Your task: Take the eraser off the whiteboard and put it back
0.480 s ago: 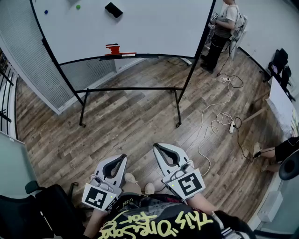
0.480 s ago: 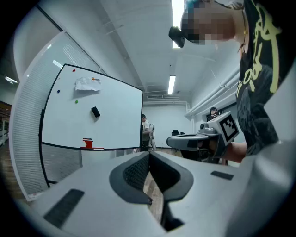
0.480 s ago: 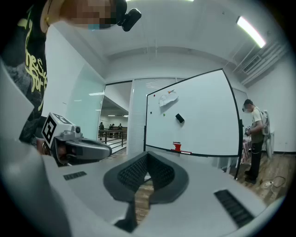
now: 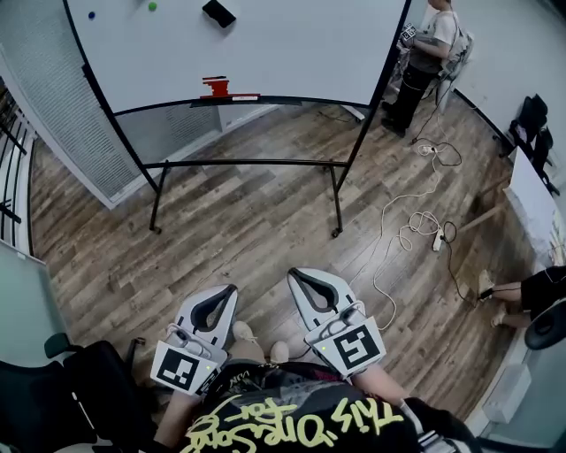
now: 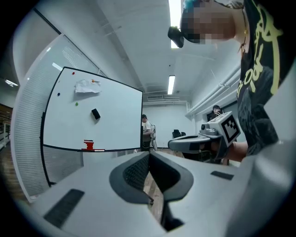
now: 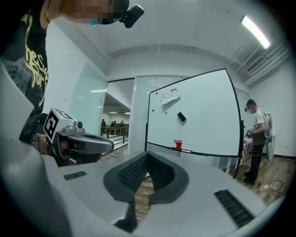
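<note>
The black eraser [image 4: 218, 12] clings to the white whiteboard [image 4: 292, 49] near its top, far across the wooden floor. It also shows as a small dark block, the eraser [image 5: 95, 114] in the left gripper view and the eraser [image 6: 181, 117] in the right gripper view. My left gripper [image 4: 228, 290] and right gripper [image 4: 296, 276] are held close to my body, side by side, both pointing level at the board. Both are shut and hold nothing. Their tips meet in the left gripper [image 5: 149, 155] and right gripper [image 6: 148, 157] close-ups.
A red object [image 4: 215, 87] sits on the board's tray. The board stands on a black wheeled frame [image 4: 334, 190]. A person [image 4: 424, 53] stands at the board's right end. Cables [image 4: 416, 221] trail over the floor on the right. A black chair [image 4: 53, 398] is at my left.
The head view has shifted slightly, so the board sits a little higher in frame. Both grippers stay shut and near my body.
</note>
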